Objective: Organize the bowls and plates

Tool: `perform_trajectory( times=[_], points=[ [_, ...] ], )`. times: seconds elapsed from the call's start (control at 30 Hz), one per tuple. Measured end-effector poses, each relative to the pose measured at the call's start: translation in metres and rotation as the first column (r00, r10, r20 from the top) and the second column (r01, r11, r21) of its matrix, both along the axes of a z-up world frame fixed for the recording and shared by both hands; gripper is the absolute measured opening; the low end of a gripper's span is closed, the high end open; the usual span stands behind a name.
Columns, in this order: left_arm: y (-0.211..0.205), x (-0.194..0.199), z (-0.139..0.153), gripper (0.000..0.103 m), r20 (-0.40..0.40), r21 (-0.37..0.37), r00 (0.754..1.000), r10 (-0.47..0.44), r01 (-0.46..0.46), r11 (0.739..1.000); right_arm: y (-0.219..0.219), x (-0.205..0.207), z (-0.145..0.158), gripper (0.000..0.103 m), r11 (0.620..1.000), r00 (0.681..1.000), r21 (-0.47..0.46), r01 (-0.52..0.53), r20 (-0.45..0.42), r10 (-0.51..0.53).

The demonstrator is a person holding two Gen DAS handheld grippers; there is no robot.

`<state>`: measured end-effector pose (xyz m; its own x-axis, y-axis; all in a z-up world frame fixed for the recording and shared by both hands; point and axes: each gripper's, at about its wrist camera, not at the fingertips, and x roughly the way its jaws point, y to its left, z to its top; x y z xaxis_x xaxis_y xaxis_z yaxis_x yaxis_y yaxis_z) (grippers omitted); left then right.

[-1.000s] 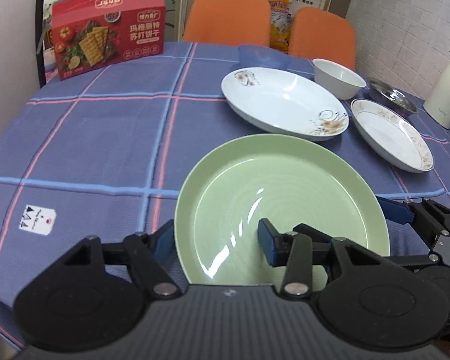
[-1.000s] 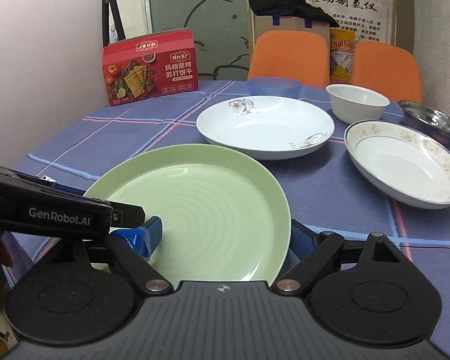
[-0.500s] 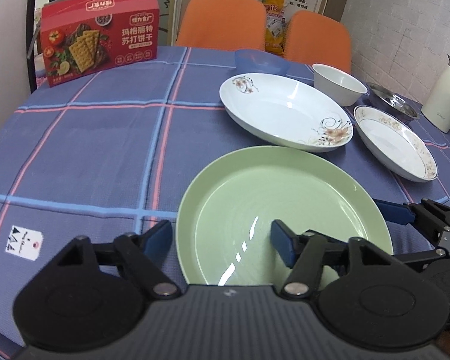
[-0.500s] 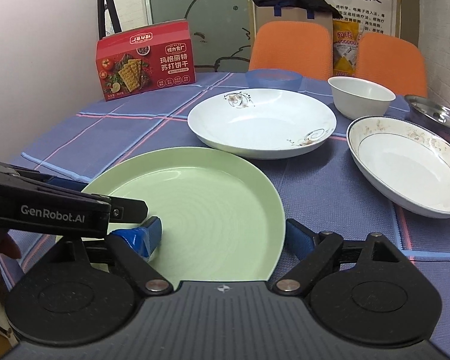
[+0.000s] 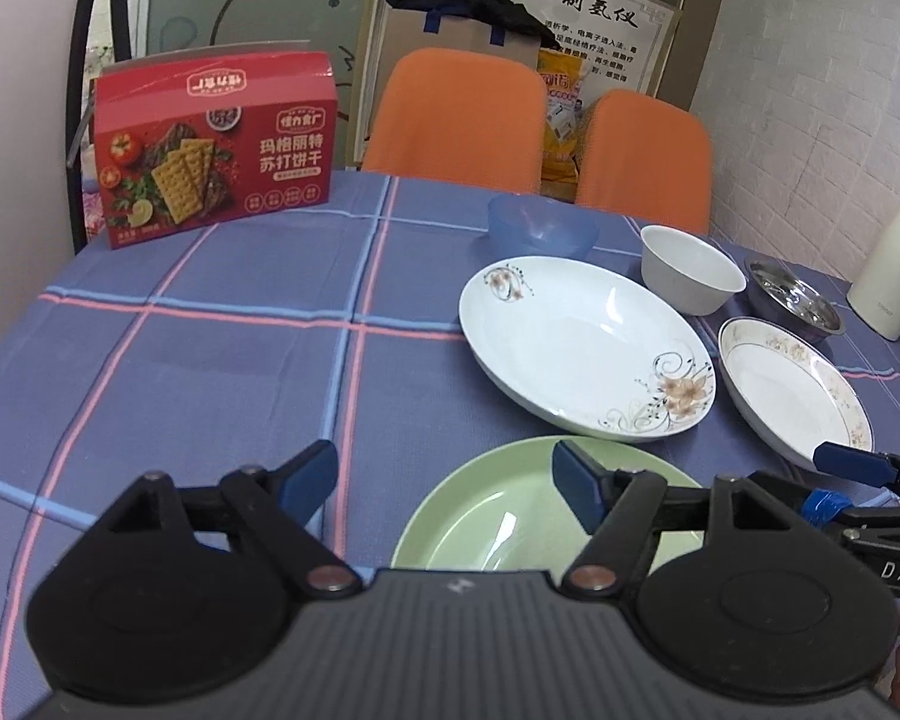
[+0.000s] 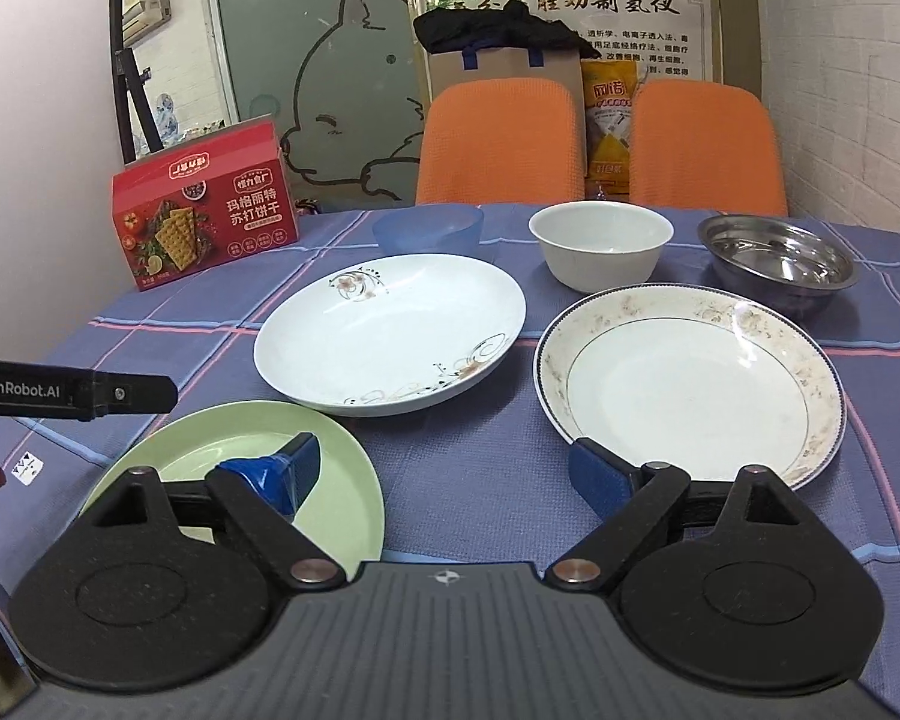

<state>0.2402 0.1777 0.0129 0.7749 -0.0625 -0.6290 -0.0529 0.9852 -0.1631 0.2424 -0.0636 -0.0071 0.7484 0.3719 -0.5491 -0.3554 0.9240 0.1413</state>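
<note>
A pale green plate (image 5: 510, 516) lies flat on the blue checked tablecloth at the near edge. My left gripper (image 5: 444, 477) hovers open just before it, its right finger over the plate's far rim. My right gripper (image 6: 447, 471) is open too, its left finger above the green plate (image 6: 342, 468) and its right one near a gold-rimmed plate (image 6: 690, 384). Further back lie a large white flowered plate (image 6: 390, 330), a blue bowl (image 6: 429, 228), a white bowl (image 6: 600, 246) and a steel bowl (image 6: 780, 258). Neither gripper holds anything.
A red cracker box (image 5: 210, 150) stands at the far left of the table. A white thermos (image 5: 888, 264) stands at the far right. Two orange chairs (image 6: 504, 138) sit behind the table. A small tag (image 6: 27, 468) lies on the cloth at the near left.
Both grippers have drawn back and up from the green plate, which stays flat on the table. The right gripper has also shifted to the right. Both stayed open.
</note>
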Motion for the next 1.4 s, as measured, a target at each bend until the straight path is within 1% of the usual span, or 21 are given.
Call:
perform_trajectory(
  times=[0.07, 0.17, 0.27, 0.37, 0.43, 0.53, 0.6, 0.67, 0.7, 0.8, 0.87, 0.93, 1.03, 1.1, 1.17, 1.3, 1.4],
  points=[
    [0.000, 0.013, 0.000, 0.071, -0.020, -0.003, 1.000, -0.005, 0.004, 1.000, 0.004, 0.008, 0.002, 0.077, 1.000, 1.000, -0.019, -0.015, -0.003, 0.015],
    [0.000, 0.036, 0.000, 0.071, -0.059, -0.010, 0.998, -0.008, 0.008, 1.000, 0.011, 0.026, 0.006, 0.077, 0.997, 0.998, -0.056, -0.046, 0.027, 0.048],
    [0.002, 0.059, 0.000, 0.071, -0.060, -0.013, 0.998, -0.010, 0.009, 1.000, 0.018, 0.055, 0.008, 0.077, 0.994, 0.997, -0.095, -0.049, 0.052, 0.054],
    [0.004, 0.082, -0.004, 0.071, -0.069, -0.029, 0.998, -0.011, 0.010, 1.000, 0.026, 0.087, 0.005, 0.077, 0.993, 0.998, -0.108, -0.051, 0.037, 0.055],
    [0.006, 0.099, -0.009, 0.071, -0.091, -0.035, 0.996, -0.010, 0.007, 0.999, 0.031, 0.105, -0.001, 0.077, 0.991, 0.998, -0.121, -0.058, 0.019, 0.060],
    [0.012, 0.117, -0.016, 0.071, -0.121, -0.035, 0.993, 0.001, -0.005, 0.999, 0.040, 0.124, -0.011, 0.077, 0.985, 0.997, -0.149, -0.083, -0.015, 0.081],
    [0.018, 0.122, -0.016, 0.071, -0.116, -0.040, 0.993, 0.010, -0.014, 0.999, 0.047, 0.132, -0.019, 0.077, 0.978, 0.994, -0.179, -0.107, -0.042, 0.101],
    [0.025, 0.124, -0.016, 0.071, -0.111, -0.044, 0.994, 0.018, -0.023, 0.999, 0.054, 0.136, -0.025, 0.078, 0.974, 0.990, -0.185, -0.132, -0.065, 0.122],
    [0.027, 0.124, -0.016, 0.071, -0.110, -0.044, 0.994, 0.022, -0.027, 0.999, 0.056, 0.136, -0.025, 0.080, 0.976, 0.990, -0.172, -0.130, -0.067, 0.121],
    [0.034, 0.125, -0.018, 0.071, -0.116, -0.042, 0.993, 0.032, -0.037, 0.998, 0.065, 0.140, -0.023, 0.080, 0.980, 0.993, -0.171, -0.101, -0.072, 0.090],
    [0.037, 0.125, -0.020, 0.071, -0.120, -0.048, 0.992, 0.033, -0.039, 0.998, 0.073, 0.142, -0.022, 0.080, 0.980, 0.992, -0.163, -0.111, -0.076, 0.100],
    [0.039, 0.126, -0.021, 0.071, -0.125, -0.054, 0.992, 0.035, -0.042, 0.998, 0.081, 0.142, -0.021, 0.080, 0.977, 0.988, -0.154, -0.144, -0.083, 0.133],
    [0.040, 0.124, -0.023, 0.071, -0.126, -0.058, 0.992, 0.032, -0.039, 0.998, 0.082, 0.137, -0.018, 0.079, 0.973, 0.987, -0.169, -0.156, -0.057, 0.149],
    [0.037, 0.123, -0.023, 0.071, -0.119, -0.055, 0.993, 0.025, -0.032, 0.998, 0.078, 0.131, -0.017, 0.079, 0.971, 0.989, -0.189, -0.146, -0.047, 0.140],
    [0.033, 0.124, -0.024, 0.071, -0.119, -0.050, 0.993, 0.019, -0.025, 0.998, 0.072, 0.127, -0.016, 0.079, 0.972, 0.991, -0.190, -0.136, -0.043, 0.130],
    [0.019, 0.130, -0.029, 0.071, -0.127, -0.037, 0.992, -0.007, 0.002, 0.999, 0.071, 0.127, -0.020, 0.079, 0.972, 0.989, -0.186, -0.141, -0.068, 0.131],
    [0.010, 0.134, -0.031, 0.072, -0.126, 0.002, 0.992, -0.016, 0.016, 1.000, 0.071, 0.129, -0.022, 0.079, 0.978, 0.988, -0.152, -0.145, -0.076, 0.135]
  ],
)
